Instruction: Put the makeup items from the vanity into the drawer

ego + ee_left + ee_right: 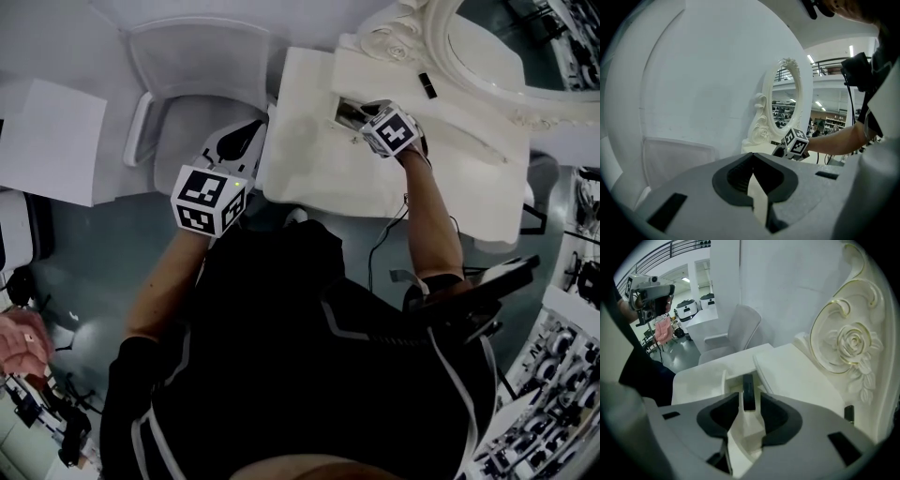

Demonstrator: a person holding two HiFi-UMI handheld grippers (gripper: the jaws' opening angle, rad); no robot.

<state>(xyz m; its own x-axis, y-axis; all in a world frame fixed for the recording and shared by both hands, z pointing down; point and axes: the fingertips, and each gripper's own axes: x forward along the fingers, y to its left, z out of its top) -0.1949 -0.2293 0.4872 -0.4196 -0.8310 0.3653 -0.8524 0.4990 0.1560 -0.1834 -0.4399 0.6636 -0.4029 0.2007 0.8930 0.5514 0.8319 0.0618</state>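
My right gripper (749, 398) hangs over the open drawer (723, 380) in the white vanity (328, 178), jaws open. A slim black makeup tube (748, 386) lies in the drawer in the gap between the pads, and neither pad presses on it. In the head view the right gripper (373, 122) sits at the drawer opening (339, 111). A second small black makeup item (427, 84) rests on the vanity top by the mirror base and shows in the right gripper view as that black item (849, 413). My left gripper (752, 161) is shut on nothing, held off the vanity's left side (232, 150).
An ornate white oval mirror (487, 47) with rose carving (851, 345) stands at the back of the vanity. A grey-white chair (192, 103) sits left of the vanity, close to the left gripper. A white table (47, 141) is further left, and a bystander's hand (19, 342) shows at the far left.
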